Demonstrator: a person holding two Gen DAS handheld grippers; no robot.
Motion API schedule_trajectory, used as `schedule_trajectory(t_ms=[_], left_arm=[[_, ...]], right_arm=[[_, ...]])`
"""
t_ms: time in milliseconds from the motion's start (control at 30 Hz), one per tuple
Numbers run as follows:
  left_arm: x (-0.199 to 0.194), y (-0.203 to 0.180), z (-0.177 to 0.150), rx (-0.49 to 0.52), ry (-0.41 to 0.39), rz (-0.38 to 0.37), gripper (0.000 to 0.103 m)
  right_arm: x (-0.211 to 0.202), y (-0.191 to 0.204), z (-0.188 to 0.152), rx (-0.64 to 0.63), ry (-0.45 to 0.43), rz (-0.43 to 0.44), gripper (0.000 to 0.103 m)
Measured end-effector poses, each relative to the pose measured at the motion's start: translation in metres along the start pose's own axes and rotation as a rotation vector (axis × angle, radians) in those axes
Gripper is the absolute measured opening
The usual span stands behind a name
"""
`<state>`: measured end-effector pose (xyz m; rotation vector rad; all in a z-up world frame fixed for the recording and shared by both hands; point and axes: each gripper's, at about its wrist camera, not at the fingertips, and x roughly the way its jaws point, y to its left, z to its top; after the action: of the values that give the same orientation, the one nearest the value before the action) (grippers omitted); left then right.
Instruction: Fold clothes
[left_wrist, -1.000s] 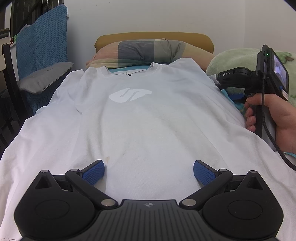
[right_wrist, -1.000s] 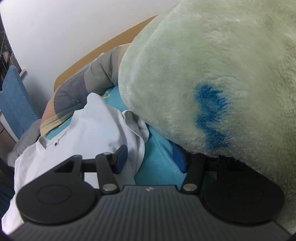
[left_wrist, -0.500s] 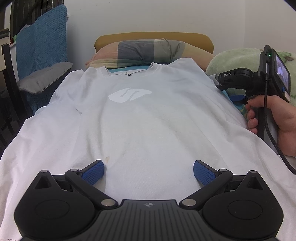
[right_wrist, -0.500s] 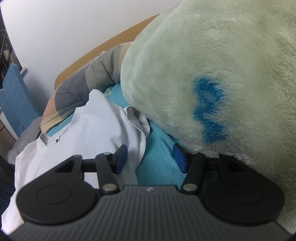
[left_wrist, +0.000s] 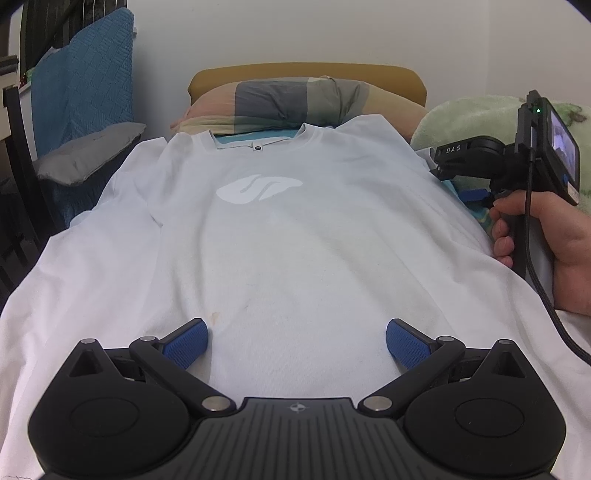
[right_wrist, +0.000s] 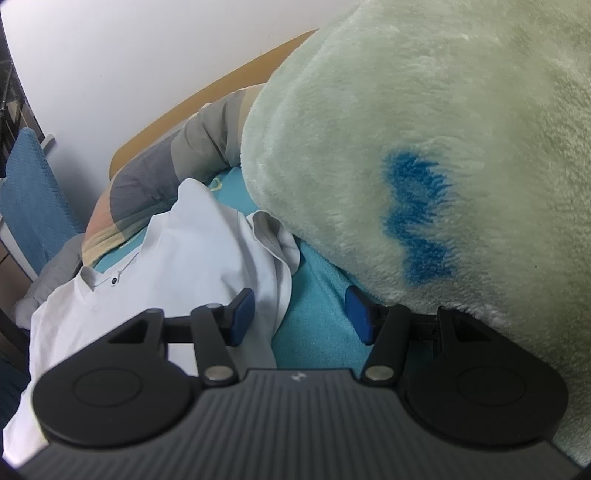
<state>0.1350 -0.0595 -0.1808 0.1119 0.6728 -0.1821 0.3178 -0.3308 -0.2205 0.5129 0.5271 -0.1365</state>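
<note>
Spread flat over the bed lies the pale white cotton T-shirt (left_wrist: 280, 236), collar toward the striped pillow (left_wrist: 295, 101). I hold my left tool (left_wrist: 295, 341) released above its hem; my right tool (right_wrist: 299, 314), also released, sits at its sleeve beside the green plush blanket (right_wrist: 424, 129).

A home bedroom: a bed with a wooden headboard (left_wrist: 306, 72) against the far wall, a striped pillow (left_wrist: 295, 103), and a plush blanket (right_wrist: 424, 147) on the right.
</note>
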Motion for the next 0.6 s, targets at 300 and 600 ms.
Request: schedule_trajectory(t_ms=[300, 600], left_arm=[[0.001, 0.003, 0.001, -0.004, 0.002, -0.015, 0.103], [-0.003, 0.006, 0.009, 0.005, 0.001, -0.040, 0.103]], right_arm=[[-0.003, -0.001, -0.001, 0.005, -0.012, 0.015, 0.058], [-0.008, -0.014, 0.000, 0.110, -0.070, 0.111, 0.058]])
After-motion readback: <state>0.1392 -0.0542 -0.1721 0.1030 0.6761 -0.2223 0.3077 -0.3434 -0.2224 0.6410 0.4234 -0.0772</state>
